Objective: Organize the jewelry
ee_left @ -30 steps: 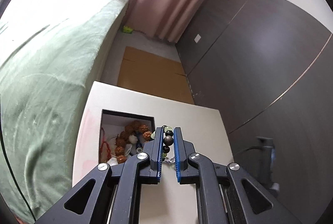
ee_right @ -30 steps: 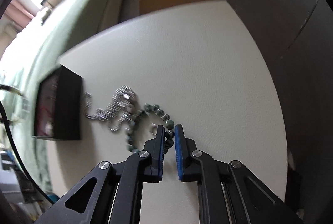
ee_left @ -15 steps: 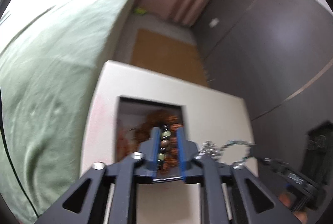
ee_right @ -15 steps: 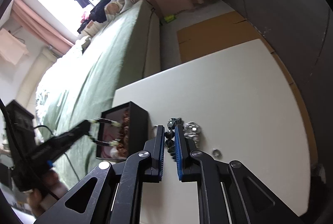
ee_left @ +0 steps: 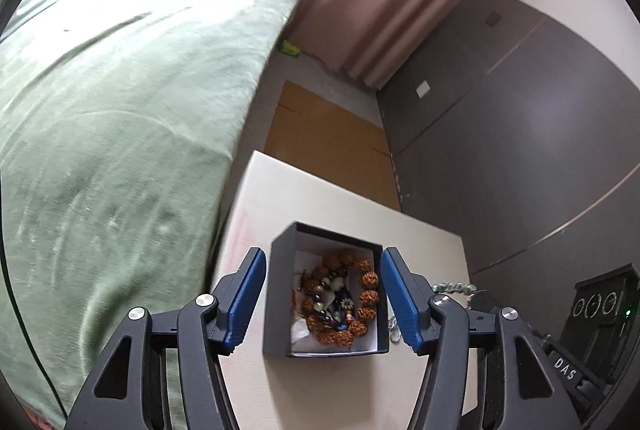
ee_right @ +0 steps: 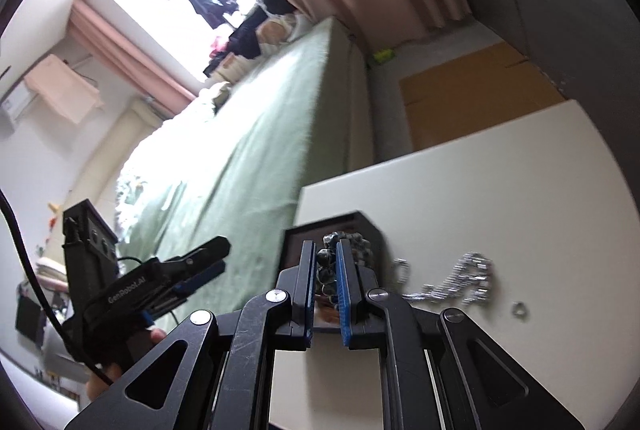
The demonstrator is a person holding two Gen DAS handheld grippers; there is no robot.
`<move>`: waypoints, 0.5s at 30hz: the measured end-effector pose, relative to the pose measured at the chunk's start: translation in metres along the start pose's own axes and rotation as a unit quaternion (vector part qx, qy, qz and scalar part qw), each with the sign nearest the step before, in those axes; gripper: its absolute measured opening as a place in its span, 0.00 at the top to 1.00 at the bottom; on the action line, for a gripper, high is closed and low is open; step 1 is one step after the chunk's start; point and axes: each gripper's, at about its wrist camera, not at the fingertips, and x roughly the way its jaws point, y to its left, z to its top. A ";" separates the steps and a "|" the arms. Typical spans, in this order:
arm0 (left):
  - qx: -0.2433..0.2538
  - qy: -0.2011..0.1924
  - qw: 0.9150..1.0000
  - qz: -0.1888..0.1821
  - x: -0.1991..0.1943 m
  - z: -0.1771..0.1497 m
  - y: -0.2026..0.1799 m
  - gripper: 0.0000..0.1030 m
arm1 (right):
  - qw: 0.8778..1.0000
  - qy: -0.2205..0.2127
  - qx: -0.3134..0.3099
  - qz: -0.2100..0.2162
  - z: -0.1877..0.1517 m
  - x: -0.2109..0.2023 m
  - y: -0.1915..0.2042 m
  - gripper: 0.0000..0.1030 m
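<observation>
Black box (ee_left: 280, 294): on white table (ee_left: 420, 242), lid off, holding brown bead bracelet (ee_left: 366, 294) among mixed beads.
Left gripper (ee_left: 323, 300): jaws wide apart, empty, hovering above the box.
Right gripper (ee_right: 323, 270): clamped on dark-green bead bracelet (ee_right: 326, 266), lifted, seemingly at or over the box's edge.
Silver chain (ee_right: 460, 280) and small ring (ee_right: 519, 309): loose on table, beside box.
Step judged: carrying bracelet to box. Next: centre over opening, lower, release; then fetch chain.
</observation>
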 end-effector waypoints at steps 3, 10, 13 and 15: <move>-0.014 -0.009 1.000 -0.003 -0.008 0.004 0.011 0.41 | 1.000 0.002 -0.006 0.008 -0.002 0.010 0.012 0.89; -0.035 -0.014 0.999 -0.008 -0.013 0.009 0.027 0.41 | 0.999 -0.002 -0.003 0.048 -0.005 0.037 0.030 0.89; -0.030 -0.013 0.999 -0.009 -0.013 0.009 0.025 0.41 | 0.999 0.035 -0.007 0.031 -0.008 0.054 0.031 0.75; -0.025 -0.012 1.000 -0.010 -0.013 0.008 0.023 0.41 | 0.999 0.031 0.004 0.015 -0.010 0.054 0.023 0.56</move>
